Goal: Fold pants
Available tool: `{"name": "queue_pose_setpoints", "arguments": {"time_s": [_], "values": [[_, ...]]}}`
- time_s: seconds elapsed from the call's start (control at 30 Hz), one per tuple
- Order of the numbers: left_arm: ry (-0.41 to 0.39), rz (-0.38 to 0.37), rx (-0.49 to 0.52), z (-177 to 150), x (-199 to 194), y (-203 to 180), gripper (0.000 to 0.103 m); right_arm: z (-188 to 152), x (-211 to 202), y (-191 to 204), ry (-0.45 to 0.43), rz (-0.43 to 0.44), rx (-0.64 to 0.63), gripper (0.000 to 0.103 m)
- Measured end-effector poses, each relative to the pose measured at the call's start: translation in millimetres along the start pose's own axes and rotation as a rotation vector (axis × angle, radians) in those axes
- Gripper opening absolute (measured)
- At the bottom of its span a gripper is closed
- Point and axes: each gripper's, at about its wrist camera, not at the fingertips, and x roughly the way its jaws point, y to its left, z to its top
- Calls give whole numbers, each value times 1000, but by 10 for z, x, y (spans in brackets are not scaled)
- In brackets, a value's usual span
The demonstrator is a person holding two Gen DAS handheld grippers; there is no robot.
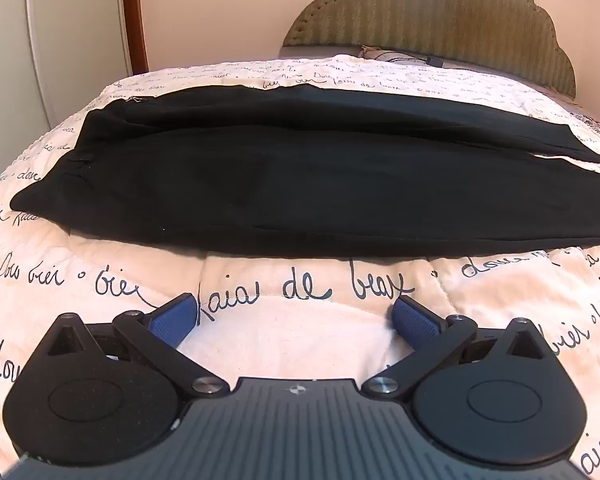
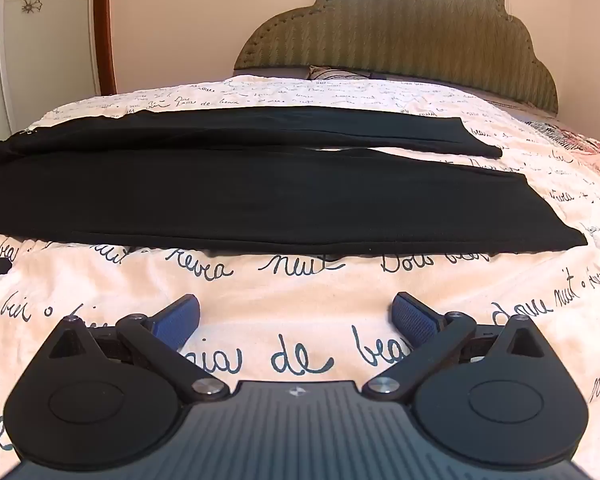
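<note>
Black pants point(image 1: 300, 184) lie flat across the bed, waistband at the left, both legs stretched to the right; they also show in the right wrist view point(image 2: 220, 192), where the leg ends lie at the right, slightly apart. My left gripper point(image 1: 296, 316) is open and empty, just above the quilt, short of the pants' near edge. My right gripper point(image 2: 296, 314) is open and empty too, also short of the near edge, nearer the leg ends. Its blue pads point(image 2: 414, 318) hold nothing.
The bed is covered by a white quilt point(image 1: 292, 344) with black handwriting print. A green padded headboard point(image 2: 400, 32) stands behind, with a pillow point(image 2: 332, 72) at its foot. A wall and a wooden door frame point(image 2: 102, 24) are at the left.
</note>
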Motion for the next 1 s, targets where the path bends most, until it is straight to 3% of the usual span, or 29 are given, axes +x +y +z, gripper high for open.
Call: {"name": "queue_pose_setpoints", "arguments": {"time_s": [0.23, 1.0], "values": [[1, -1, 0, -5, -29, -91, 103, -7, 0, -43, 4, 37, 47, 103], [-18, -21, -34, 4, -105, 83, 102, -25, -23, 11, -2, 13, 30, 103]]}}
